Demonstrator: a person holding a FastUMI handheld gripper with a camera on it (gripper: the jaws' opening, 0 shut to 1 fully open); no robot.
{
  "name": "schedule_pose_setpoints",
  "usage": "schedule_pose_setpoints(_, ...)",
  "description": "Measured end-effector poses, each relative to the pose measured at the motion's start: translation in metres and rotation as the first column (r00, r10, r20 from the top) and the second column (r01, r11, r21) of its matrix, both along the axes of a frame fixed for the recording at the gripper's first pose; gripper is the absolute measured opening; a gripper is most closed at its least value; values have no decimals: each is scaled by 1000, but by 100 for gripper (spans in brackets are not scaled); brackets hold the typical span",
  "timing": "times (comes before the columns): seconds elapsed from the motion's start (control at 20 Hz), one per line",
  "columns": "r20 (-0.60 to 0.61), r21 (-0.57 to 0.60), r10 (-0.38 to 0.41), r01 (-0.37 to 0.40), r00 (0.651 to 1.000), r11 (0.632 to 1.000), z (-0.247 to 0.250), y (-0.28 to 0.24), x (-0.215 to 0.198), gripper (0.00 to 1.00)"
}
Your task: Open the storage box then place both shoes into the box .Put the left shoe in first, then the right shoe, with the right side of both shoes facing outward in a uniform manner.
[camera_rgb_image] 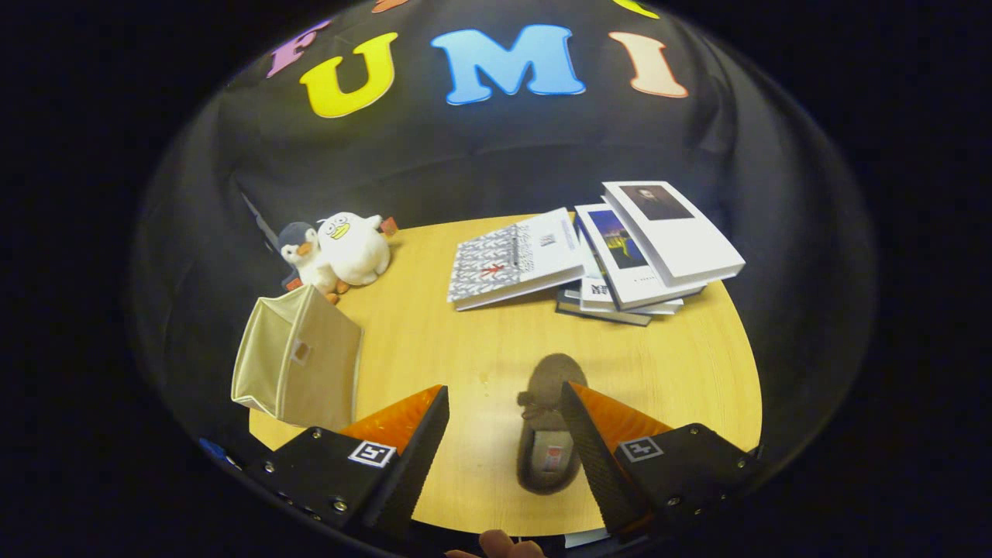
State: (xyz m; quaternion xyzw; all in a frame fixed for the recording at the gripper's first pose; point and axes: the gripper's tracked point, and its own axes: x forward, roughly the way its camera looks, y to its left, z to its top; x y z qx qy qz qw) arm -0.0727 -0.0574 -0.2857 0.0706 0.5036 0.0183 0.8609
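In the gripper view, we find one shoe (pixel 548 422), a soft, suede-like slipper with a lace bow, lying on the wooden table (pixel 434 341), toe pointing away from us. We judge it light, pliable and not slippery; the firmest hold is likely across the collar or heel wall, where the upper will not collapse. The gripper (pixel 504 407) has its fingers spread wide apart and holds nothing; the shoe lies between them, close against the inner edge of the right finger (pixel 589 434). The storage box (pixel 298 364), a fabric cube, stands beyond the left finger, near two plush penguins (pixel 337 252). Stacked books (pixel 620 256) lie farther off.
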Motion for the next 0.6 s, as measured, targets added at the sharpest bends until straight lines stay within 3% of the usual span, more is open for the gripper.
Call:
schedule_pose_setpoints(0.25,-96,-1,-49,49,994,999,-51,-35,-30,90)
schedule_pose_setpoints(0.6,-187,-23,9,-13,982,1000,-102,-46,-46,90)
